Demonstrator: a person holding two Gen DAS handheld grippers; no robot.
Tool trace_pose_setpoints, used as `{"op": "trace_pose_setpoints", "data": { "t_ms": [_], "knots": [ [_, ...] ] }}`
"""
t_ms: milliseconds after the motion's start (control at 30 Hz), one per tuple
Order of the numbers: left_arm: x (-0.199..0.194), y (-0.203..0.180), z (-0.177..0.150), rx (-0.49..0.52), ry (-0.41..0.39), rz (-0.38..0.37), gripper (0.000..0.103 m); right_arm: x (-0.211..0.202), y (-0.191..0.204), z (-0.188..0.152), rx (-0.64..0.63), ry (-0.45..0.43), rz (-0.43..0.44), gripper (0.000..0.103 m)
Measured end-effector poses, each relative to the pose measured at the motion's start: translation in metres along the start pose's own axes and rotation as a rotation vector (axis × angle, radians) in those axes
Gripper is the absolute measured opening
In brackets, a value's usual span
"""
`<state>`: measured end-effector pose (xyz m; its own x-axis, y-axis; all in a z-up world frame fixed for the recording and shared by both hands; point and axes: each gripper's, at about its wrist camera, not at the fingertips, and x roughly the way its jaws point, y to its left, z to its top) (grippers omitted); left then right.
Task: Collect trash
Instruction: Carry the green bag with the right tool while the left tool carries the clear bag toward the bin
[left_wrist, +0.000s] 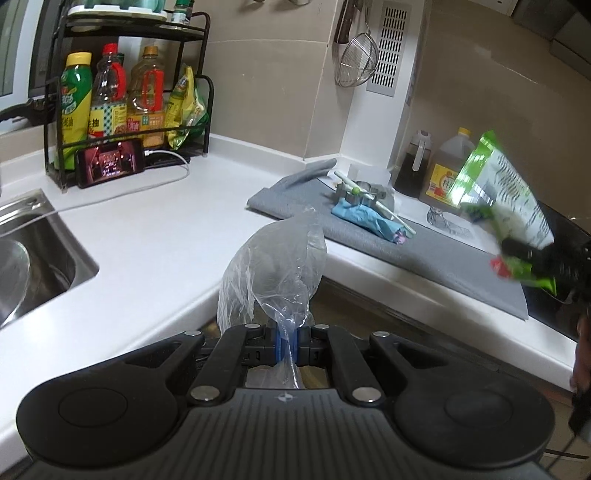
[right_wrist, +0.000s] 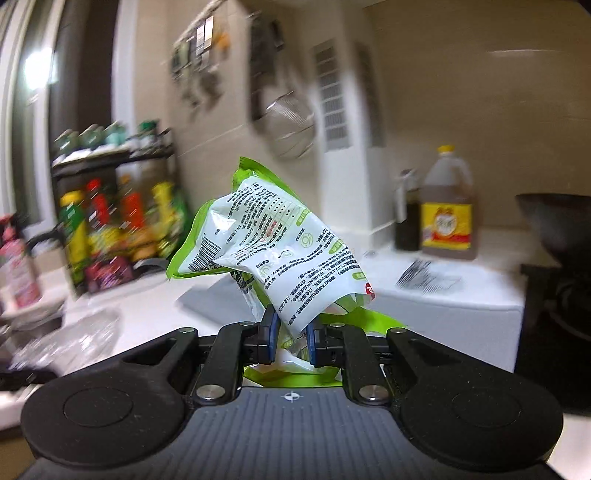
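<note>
My left gripper (left_wrist: 287, 341) is shut on a clear plastic bag (left_wrist: 273, 269), which stands up in front of it over the counter's inner corner. My right gripper (right_wrist: 291, 338) is shut on a crumpled green and white snack wrapper (right_wrist: 273, 251), held in the air above the counter. The same wrapper (left_wrist: 506, 199) and the right gripper (left_wrist: 517, 258) show at the right of the left wrist view. A blue crumpled wrapper (left_wrist: 369, 218) and a white stick (left_wrist: 373, 201) lie on a grey mat (left_wrist: 424, 247).
A white L-shaped counter (left_wrist: 155, 236) holds a steel sink (left_wrist: 33, 266), a black rack of sauce bottles (left_wrist: 122, 99), a phone (left_wrist: 110, 166) on a cable, and oil bottles (left_wrist: 447, 173). A strainer (left_wrist: 356, 61) hangs on the wall. A dark wok (right_wrist: 554, 221) sits at the right.
</note>
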<state>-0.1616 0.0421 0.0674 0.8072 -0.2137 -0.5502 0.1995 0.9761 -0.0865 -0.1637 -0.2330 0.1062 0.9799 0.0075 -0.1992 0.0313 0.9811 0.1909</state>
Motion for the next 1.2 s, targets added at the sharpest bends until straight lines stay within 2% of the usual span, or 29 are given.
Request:
{"op": "trace_pose_setpoints", "data": {
  "t_ms": [367,633,867,1200],
  "knots": [
    [-0.012,-0.006,-0.042,-0.014,0.041,-0.018,0.005,-0.014,0.053,-0.049,-0.066,0.198,0.102,0.017],
    [-0.018,-0.002,-0.044,-0.017,0.026,-0.014,0.005,-0.013,0.067,-0.059,-0.106,0.238,0.105,0.017],
    [-0.014,-0.008,-0.046,0.021,0.038,-0.029,0.005,-0.007,0.069,-0.067,-0.118,0.274,0.108,0.017],
    [-0.005,-0.007,-0.048,0.016,0.077,-0.031,0.005,-0.002,0.067,-0.071,-0.105,0.300,0.106,0.017]
  ]
}}
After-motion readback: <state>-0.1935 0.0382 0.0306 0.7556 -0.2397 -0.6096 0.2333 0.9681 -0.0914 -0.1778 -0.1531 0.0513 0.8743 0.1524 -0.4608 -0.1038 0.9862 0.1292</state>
